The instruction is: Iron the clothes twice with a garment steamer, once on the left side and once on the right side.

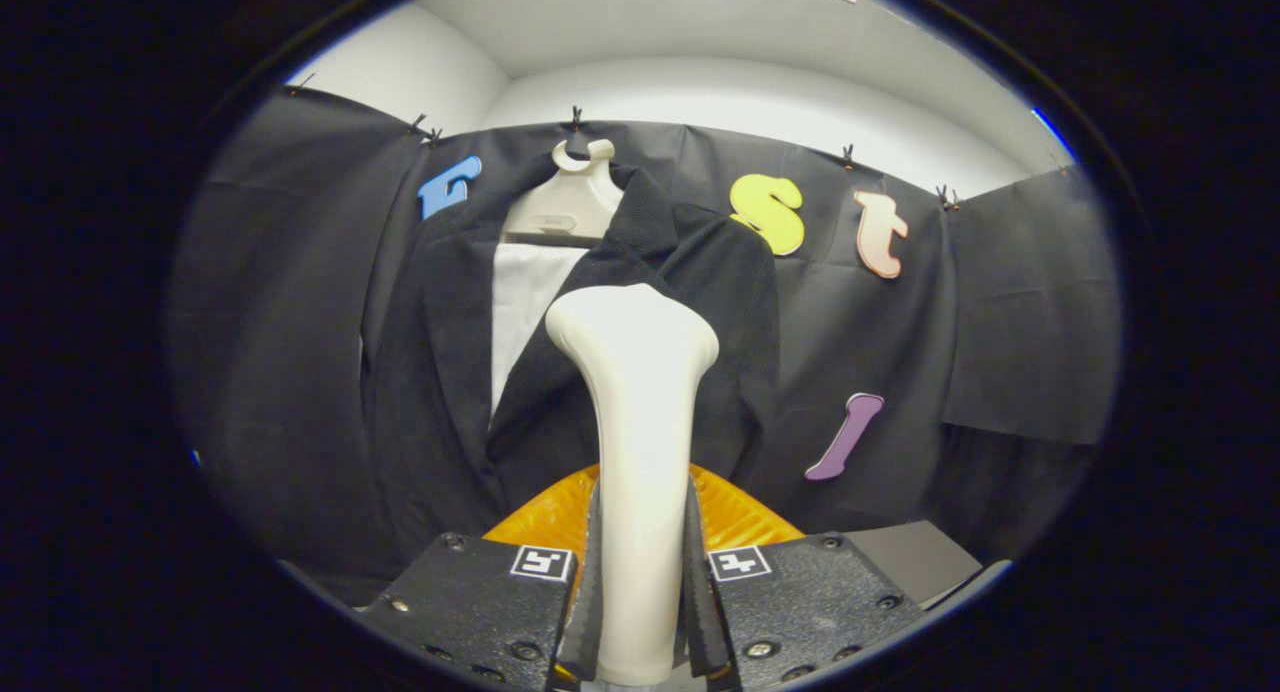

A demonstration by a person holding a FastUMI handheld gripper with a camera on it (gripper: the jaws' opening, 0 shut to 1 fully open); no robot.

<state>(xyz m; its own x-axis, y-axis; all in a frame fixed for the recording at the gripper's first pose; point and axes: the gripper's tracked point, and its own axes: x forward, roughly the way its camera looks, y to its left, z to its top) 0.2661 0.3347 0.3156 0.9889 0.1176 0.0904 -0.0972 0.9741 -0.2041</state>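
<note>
A black cloth booth wall (pixel 1000 302) is hung across the whole background, well beyond the fingers, w/ a white room wall seen above its top edge.

A dark suit jacket (pixel 440 372) is hung in front of that cloth, beyond the fingers and slightly to their left. It is seen front-on, lapels open in a V, w/ a white panel (pixel 525 302) shown inside the opening. The jacket is carried on a pale hanger (pixel 572 197), whose hook is seen at the cloth's top edge.

A cream garment steamer (pixel 635 442) is held upright between the fingers. Its slim handle is pinched low down from both sides; its wider, rounded head is raised ahead of the fingers and is seen over the jacket's right lapel, approx. at chest height. Whether the head is touching the fabric cannot be told.

An orange ribbed object (pixel 740 517) is seen just ahead of the fingers, behind the steamer's handle, partly hidden by it. What it is cannot be told.

A grey flat surface (pixel 915 557) is seen just beyond the right finger.

The gripper (pixel 640 582) is closed on the handle: both fingers are pressed against its sides, one per side. A small square marker (pixel 541 562) is carried on top of each finger body.
</note>
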